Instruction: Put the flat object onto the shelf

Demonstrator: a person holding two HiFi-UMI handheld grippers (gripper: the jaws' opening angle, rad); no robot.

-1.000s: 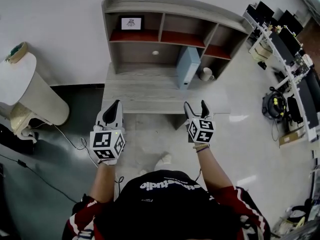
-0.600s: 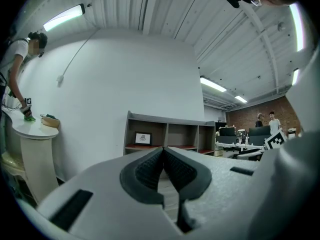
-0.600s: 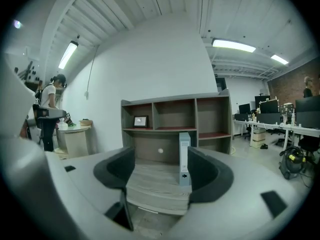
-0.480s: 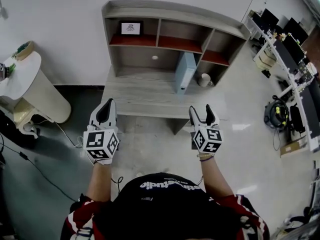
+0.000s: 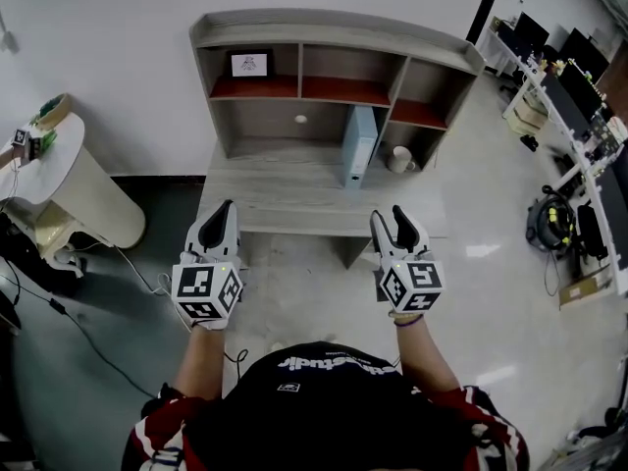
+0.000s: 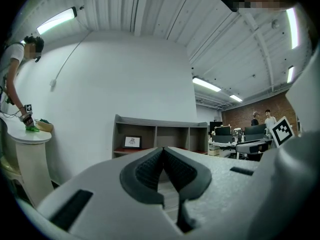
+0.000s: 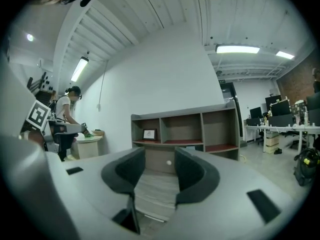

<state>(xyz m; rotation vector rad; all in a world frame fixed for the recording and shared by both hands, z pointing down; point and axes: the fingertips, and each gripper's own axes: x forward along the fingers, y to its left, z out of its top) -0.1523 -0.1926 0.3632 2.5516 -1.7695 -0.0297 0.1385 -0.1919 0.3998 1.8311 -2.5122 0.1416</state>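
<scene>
One flat object (image 5: 359,145) in play: a pale blue, thin rectangular slab with a plain face. It stood on edge, about upright, on the tabletop (image 5: 285,199). It was tucked under the shelf (image 5: 334,27), at the divider between the middle bay and the right bay. Its top reached up near the red-brown shelf board. It was not on any shelf board yet.

A white mug (image 5: 396,159) sat just right of it on the tabletop, apart from it. A small framed picture (image 5: 249,64) stood in the upper left compartment. A white knob (image 5: 300,119) showed on the back panel of the middle bay.

The left hand-held gripper (image 5: 225,210) was held in front of the tabletop, pointing at the shelf, well apart from the flat object. Its jaws were together, dark pads (image 6: 145,171) meeting at the tips, nothing between them. The right hand-held gripper (image 5: 391,216) was about level with it on the other side, also short of the flat object and touching nothing. Its jaws stood apart and had just been closing, with only the tabletop seen through the gap. The marker cubes on both faced up at the head camera.

Off to the left, a white round stand (image 5: 69,180) stood by the wall, with a person (image 7: 66,109) bent over it. Desks (image 5: 569,86) with monitors filled the far right.
</scene>
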